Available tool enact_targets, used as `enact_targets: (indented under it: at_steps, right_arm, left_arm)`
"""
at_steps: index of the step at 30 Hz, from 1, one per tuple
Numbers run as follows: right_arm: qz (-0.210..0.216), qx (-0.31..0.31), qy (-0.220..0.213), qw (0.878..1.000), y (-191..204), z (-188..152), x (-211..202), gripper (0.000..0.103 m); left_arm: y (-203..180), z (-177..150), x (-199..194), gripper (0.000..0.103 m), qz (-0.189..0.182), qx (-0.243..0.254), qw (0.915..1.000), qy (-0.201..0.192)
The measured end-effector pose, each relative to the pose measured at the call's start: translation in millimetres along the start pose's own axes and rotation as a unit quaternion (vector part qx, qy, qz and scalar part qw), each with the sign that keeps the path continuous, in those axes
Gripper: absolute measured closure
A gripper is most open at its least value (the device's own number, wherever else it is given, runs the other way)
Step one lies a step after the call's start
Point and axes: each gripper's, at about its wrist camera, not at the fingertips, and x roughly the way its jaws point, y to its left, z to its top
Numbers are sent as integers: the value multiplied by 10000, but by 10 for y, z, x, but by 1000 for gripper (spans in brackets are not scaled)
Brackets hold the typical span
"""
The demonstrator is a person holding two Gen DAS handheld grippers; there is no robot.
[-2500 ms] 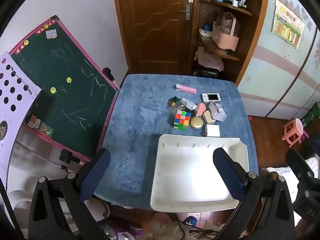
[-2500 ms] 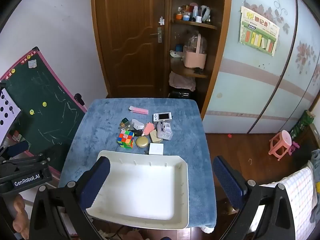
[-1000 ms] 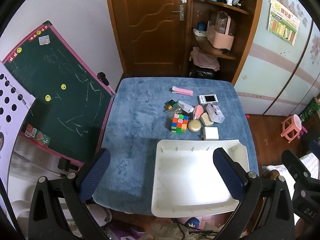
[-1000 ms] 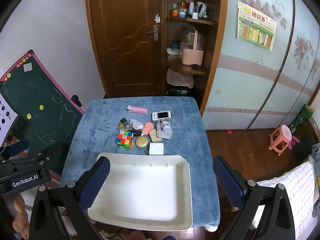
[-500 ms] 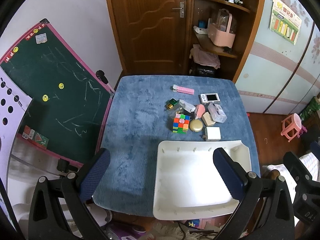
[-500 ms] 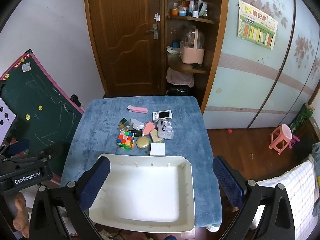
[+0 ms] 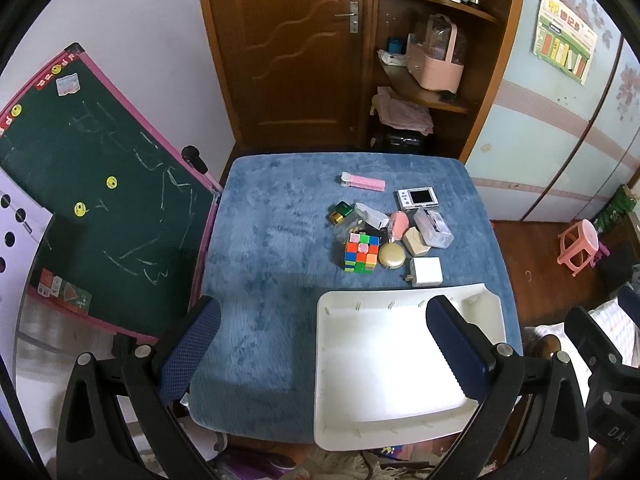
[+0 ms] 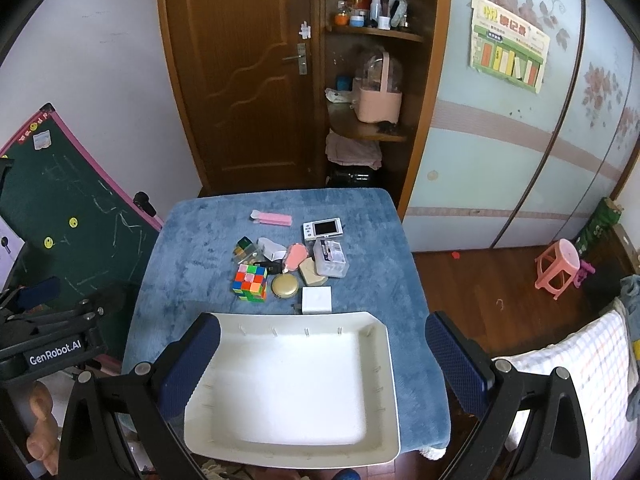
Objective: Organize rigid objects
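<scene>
A white tray point(image 7: 336, 360) point(image 8: 384, 360) lies at the near edge of a blue-covered table point(image 7: 272, 208) point(image 8: 192, 240), with nothing in it. Behind it is a cluster of small items: a colour cube point(image 7: 361, 252) point(image 8: 250, 282), a round gold compact point(image 7: 392, 255) point(image 8: 284, 285), a white charger block point(image 7: 427, 272) point(image 8: 317, 299), a clear box point(image 7: 433, 227) point(image 8: 330, 258), a small camera point(image 7: 417, 198) point(image 8: 323, 229) and a pink bar point(image 7: 363, 181) point(image 8: 271, 218). My left gripper point(image 7: 320, 350) and right gripper point(image 8: 320, 360) hover open above the near edge, holding nothing.
A green chalkboard point(image 7: 92, 184) point(image 8: 60, 208) leans at the table's left side. A brown door point(image 7: 296, 48) and open shelves point(image 8: 372, 80) stand behind. A pink stool point(image 8: 558, 268) is on the wood floor at the right, and a checked cloth point(image 8: 576, 376) lies near right.
Both views have shifted slightly; the table and tray sit a little differently in frame. Nothing on the table has moved, and both grippers stay open.
</scene>
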Motion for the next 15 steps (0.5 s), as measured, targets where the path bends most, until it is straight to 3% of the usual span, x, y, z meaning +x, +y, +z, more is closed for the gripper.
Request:
enact_targets:
  at_steps: [15]
  right_arm:
    - [-82, 333, 241, 9991, 108, 135, 169, 0]
  left_arm:
    - [232, 304, 251, 1, -171, 65, 9998, 108]
